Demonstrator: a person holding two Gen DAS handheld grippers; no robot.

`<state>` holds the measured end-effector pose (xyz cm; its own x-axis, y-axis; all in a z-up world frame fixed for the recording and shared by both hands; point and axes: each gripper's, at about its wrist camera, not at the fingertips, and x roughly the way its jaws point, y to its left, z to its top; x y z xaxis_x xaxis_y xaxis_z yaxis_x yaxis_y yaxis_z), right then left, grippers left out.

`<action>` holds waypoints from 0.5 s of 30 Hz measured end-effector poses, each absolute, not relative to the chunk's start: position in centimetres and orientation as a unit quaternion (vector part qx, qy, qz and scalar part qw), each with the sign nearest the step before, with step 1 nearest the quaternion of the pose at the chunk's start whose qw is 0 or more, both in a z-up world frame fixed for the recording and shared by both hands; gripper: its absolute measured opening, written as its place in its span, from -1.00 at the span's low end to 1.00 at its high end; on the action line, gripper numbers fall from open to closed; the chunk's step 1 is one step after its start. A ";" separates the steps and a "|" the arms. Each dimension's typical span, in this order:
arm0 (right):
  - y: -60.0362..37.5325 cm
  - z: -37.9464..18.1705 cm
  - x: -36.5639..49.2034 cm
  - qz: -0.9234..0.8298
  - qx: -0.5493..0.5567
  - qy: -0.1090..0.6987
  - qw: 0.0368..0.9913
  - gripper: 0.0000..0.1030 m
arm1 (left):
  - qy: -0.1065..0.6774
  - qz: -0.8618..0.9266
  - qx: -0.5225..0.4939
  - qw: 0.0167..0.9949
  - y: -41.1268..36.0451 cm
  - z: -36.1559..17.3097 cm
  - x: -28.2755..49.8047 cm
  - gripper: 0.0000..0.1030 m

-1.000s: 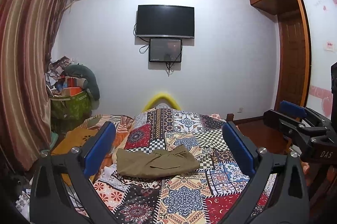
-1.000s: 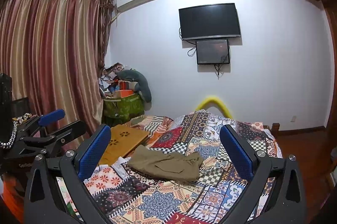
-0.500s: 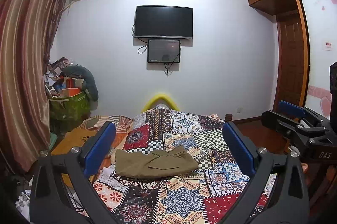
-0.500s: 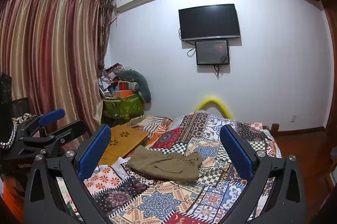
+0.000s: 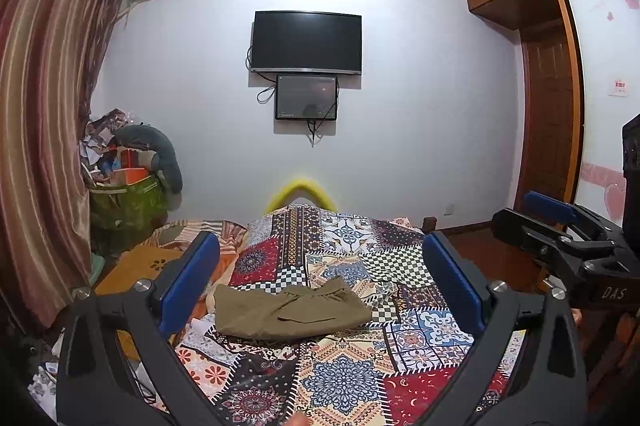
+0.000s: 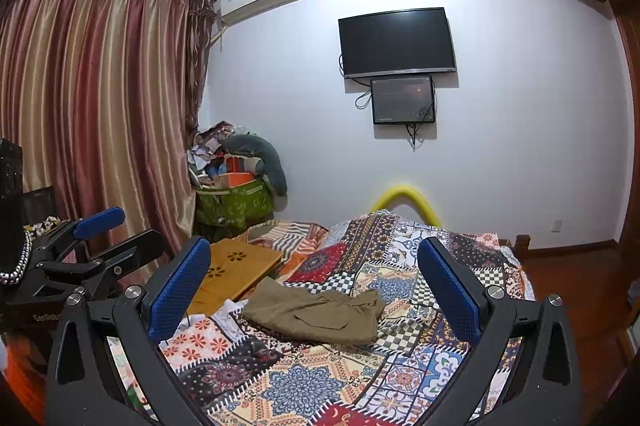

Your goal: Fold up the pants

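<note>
Nearby, wooden lap desk [image 6: 236,268] just beside olive pants [image 6: 316,312] on patchwork bedspread [image 6: 320,382].

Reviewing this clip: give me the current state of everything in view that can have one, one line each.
pants: lying folded on the bed, held by nothing
left gripper: open, fingers wide apart, above the bed, empty
right gripper: open, fingers wide apart, above the bed, empty
TV: screen dark
smaller screen: dim, faint reflection
curtain: drawn shut
patchwork bedspread: spread over the bed
</note>
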<state>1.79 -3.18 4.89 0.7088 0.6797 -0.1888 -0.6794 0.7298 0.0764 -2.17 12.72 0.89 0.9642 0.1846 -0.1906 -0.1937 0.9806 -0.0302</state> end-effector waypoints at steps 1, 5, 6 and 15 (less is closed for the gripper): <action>-3.2 4.9 1.8 0.367 0.000 0.102 0.924 1.00 | 0.094 0.095 -0.025 0.991 12.8 0.9 -2.1 0.99; -3.2 4.9 1.8 0.367 -0.001 0.102 0.925 1.00 | 0.095 0.095 -0.026 0.991 12.7 0.8 -2.1 0.99; -3.2 4.9 1.8 0.367 -0.001 0.103 0.925 1.00 | 0.095 0.095 -0.026 0.991 12.7 0.8 -2.1 0.99; -3.3 5.0 1.9 0.367 -0.001 0.104 0.925 1.00 | 0.098 0.091 -0.028 0.991 12.6 0.6 -1.8 0.99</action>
